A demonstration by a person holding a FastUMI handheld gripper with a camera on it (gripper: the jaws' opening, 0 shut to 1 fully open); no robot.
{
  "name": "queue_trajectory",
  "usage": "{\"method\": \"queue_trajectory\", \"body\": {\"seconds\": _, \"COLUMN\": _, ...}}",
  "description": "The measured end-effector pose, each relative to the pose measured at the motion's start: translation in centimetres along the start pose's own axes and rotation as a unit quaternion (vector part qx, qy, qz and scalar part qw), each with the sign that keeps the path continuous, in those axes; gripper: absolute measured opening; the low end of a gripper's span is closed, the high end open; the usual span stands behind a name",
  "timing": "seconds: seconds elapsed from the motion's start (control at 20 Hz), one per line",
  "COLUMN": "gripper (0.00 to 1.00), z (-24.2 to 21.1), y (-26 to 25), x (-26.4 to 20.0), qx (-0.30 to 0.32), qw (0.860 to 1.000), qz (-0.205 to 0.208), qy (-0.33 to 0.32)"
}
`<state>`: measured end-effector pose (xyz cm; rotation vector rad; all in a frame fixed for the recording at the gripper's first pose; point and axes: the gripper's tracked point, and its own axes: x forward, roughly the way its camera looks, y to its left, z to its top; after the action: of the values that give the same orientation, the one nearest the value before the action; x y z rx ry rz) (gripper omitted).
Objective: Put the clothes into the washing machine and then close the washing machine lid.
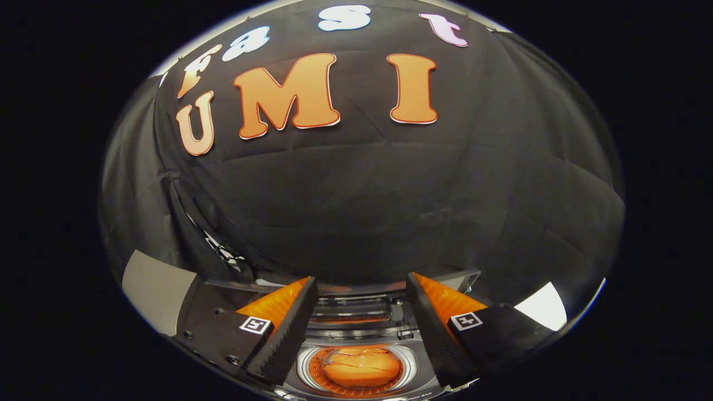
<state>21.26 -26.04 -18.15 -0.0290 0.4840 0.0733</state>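
My gripper (362,289) is open, with nothing between its fingers. Below and between the fingers I look down into the washing machine (356,334), whose round drum opening (359,367) shows an orange bundle of clothes (362,367) lying inside. The machine's lid (356,303) stands raised at the back of the opening, just beyond the fingertips. The gripper hovers above the drum, apart from the clothes.
The booth's black cloth wall (362,195) rises right behind the machine. A pale grey panel (156,289) stands to the left of the machine and a white patch (543,312) shows to its right.
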Motion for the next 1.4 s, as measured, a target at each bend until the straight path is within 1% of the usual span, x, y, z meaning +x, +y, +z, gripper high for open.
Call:
{"method": "queue_trajectory", "body": {"seconds": 0.15, "gripper": 1.0, "z": 0.4, "y": 0.0, "x": 2.3, "qx": -0.009, "qw": 1.0, "qz": -0.008, "qy": 0.003}}
{"method": "queue_trajectory", "body": {"seconds": 0.3, "gripper": 1.0, "z": 0.4, "y": 0.3, "x": 4.2, "qx": -0.014, "qw": 1.0, "qz": -0.007, "qy": 0.007}}
{"method": "queue_trajectory", "body": {"seconds": 0.4, "gripper": 1.0, "z": -0.4, "y": 0.8, "x": 4.9, "qx": -0.006, "qw": 1.0, "qz": 0.0, "qy": 0.022}}
{"method": "queue_trajectory", "body": {"seconds": 0.55, "gripper": 0.99, "z": -0.3, "y": 1.0, "x": 5.0, "qx": -0.006, "qw": 1.0, "qz": 0.004, "qy": 0.015}}
{"method": "queue_trajectory", "body": {"seconds": 0.75, "gripper": 1.0, "z": -0.5, "y": 1.0, "x": 4.3, "qx": -0.006, "qw": 1.0, "qz": 0.016, "qy": 0.008}}
{"method": "queue_trajectory", "body": {"seconds": 0.95, "gripper": 1.0, "z": -1.4, "y": 0.6, "x": 2.7, "qx": -0.007, "qw": 1.0, "qz": 0.018, "qy": -0.011}}
{"method": "queue_trajectory", "body": {"seconds": 1.15, "gripper": 1.0, "z": -2.1, "y": 0.4, "x": 1.3, "qx": -0.007, "qw": 1.0, "qz": 0.007, "qy": -0.017}}
{"method": "queue_trajectory", "body": {"seconds": 1.4, "gripper": 1.0, "z": -3.4, "y": 0.2, "x": -0.8, "qx": -0.005, "qw": 1.0, "qz": -0.02, "qy": -0.023}}
